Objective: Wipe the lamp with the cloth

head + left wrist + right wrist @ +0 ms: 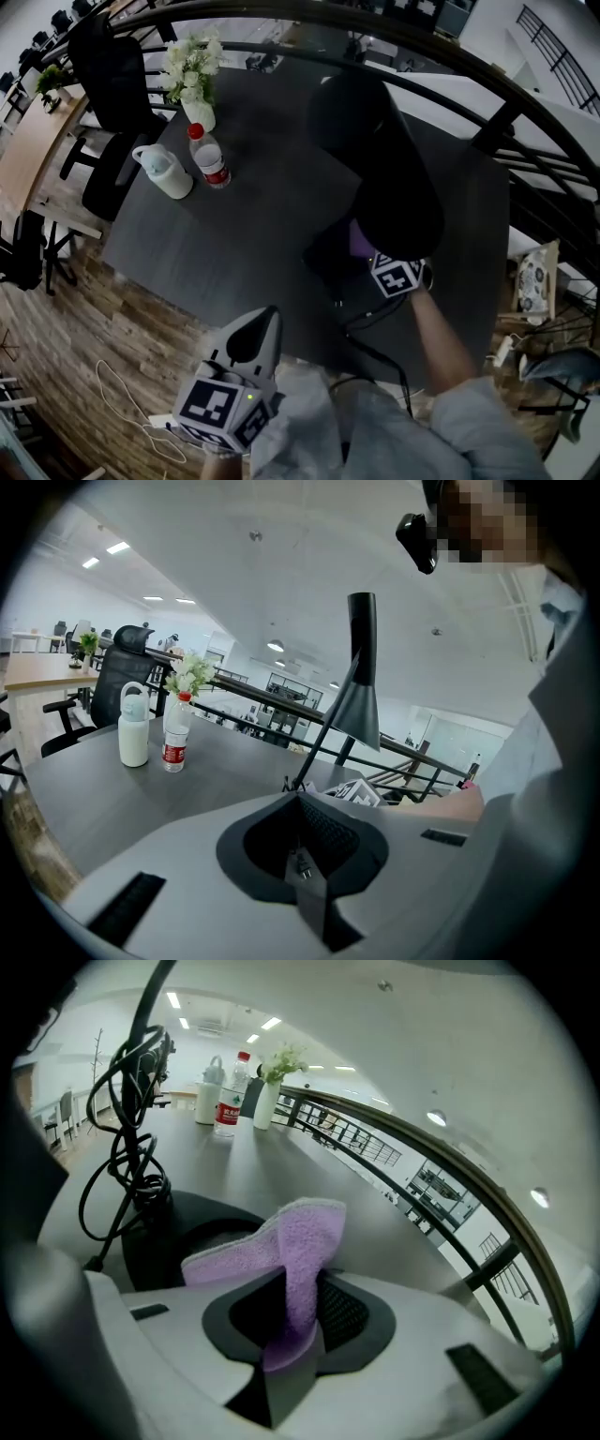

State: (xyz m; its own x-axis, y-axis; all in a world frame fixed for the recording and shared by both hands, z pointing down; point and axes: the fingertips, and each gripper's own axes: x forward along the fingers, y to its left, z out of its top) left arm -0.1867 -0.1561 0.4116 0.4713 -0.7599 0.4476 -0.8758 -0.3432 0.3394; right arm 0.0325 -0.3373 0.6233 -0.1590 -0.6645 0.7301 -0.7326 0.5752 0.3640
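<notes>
"Where was the fluffy purple cloth (pixel 302 1241)?"

"Pinched in the right gripper (pixel 292 1330), just beside the round base of the black cone-shaded desk lamp (pixel 386 164) on the dark grey table (pixel 248 234)."

"And the left gripper (pixel 303 866)?"

"Jaws pressed together on nothing, held off the table's near edge."

No legible text anywhere, red label on the water bottle (pixel 215 173), print too small to read
</notes>
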